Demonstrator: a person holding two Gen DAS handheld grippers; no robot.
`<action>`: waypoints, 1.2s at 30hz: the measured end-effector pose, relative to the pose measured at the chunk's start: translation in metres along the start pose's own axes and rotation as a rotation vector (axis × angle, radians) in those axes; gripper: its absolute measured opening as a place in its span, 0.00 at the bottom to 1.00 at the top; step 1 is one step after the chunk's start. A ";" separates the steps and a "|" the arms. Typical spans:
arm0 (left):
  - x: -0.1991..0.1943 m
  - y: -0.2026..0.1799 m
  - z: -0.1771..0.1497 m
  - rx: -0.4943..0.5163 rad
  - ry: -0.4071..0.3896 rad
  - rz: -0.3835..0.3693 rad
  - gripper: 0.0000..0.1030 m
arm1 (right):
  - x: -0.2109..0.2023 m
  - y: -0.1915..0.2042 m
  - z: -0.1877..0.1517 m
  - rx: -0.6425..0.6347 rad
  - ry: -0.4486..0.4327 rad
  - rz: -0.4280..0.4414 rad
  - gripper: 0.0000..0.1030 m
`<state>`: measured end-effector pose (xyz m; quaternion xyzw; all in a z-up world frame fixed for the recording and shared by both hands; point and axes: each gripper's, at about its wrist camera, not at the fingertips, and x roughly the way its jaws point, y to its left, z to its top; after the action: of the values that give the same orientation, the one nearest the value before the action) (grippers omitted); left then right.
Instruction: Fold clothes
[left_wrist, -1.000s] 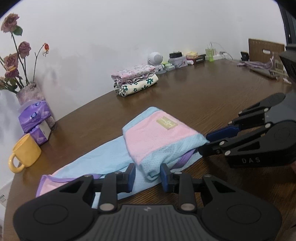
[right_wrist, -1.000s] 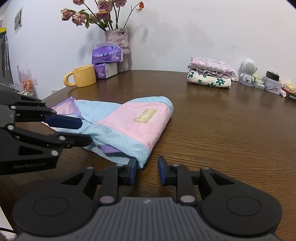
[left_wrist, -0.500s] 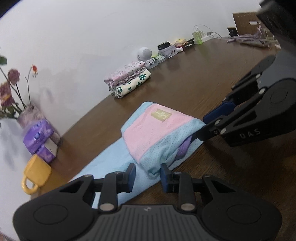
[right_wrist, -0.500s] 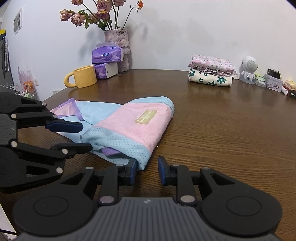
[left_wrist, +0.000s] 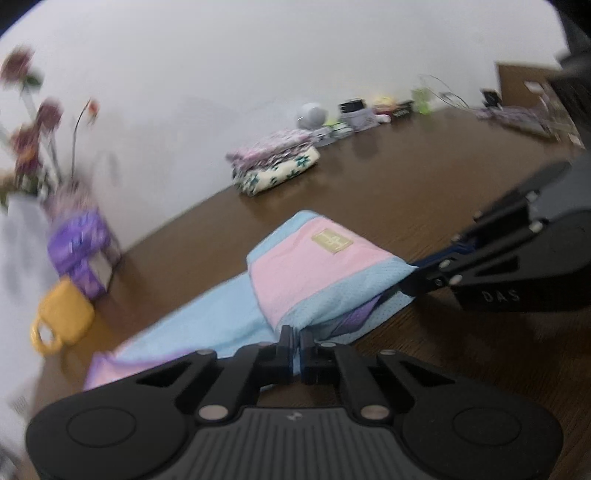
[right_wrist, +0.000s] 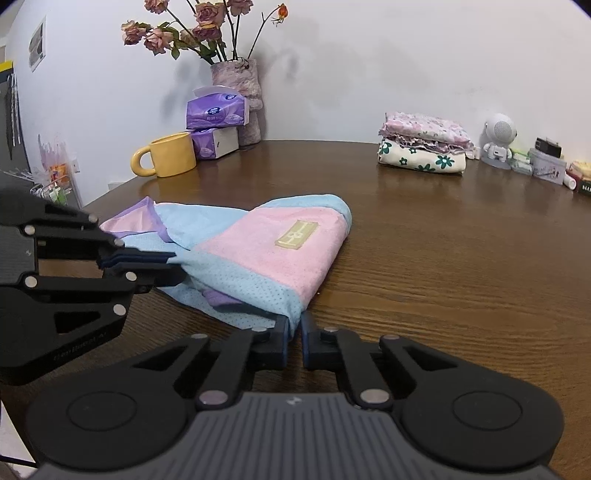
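Down at the near edge, the right gripper has its two fingers pinched tight on the near corner of the pink-and-blue garment, blue mesh hem squeezed between them. Just to the left, the left gripper is clamped on the other near corner of the same folded edge, fingers closed flat on the cloth. From the left wrist view, which is smeared with blur, the left gripper bites the hem right at the fold, and the right gripper grips the corner on the right.

The garment lies partly folded on the brown wooden table, pink panel on top with a small gold label, a purple strip peeking out underneath, and a light blue length trailing away to the left, ending in a lilac edge.

Farther back on the left, a yellow mug sits just beside purple tissue packs, with a vase of dried roses behind them against the white wall. Far right, a stack of folded floral clothes rests near the wall, a small white robot figure beside it, then a row of little boxes.
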<state>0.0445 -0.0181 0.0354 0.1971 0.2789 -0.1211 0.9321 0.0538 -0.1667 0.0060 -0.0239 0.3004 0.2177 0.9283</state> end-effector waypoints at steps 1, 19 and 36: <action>0.001 0.003 -0.001 -0.034 0.005 -0.008 0.02 | 0.000 0.000 0.000 -0.001 0.001 0.000 0.05; -0.014 0.031 -0.009 -0.272 0.024 -0.120 0.48 | -0.013 -0.009 0.006 0.027 0.008 0.060 0.30; 0.123 0.141 0.063 -0.726 0.221 -0.389 0.69 | 0.071 -0.091 0.100 0.262 0.121 0.135 0.33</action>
<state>0.2222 0.0665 0.0565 -0.1882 0.4337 -0.1668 0.8652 0.1981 -0.2042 0.0392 0.1046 0.3824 0.2366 0.8870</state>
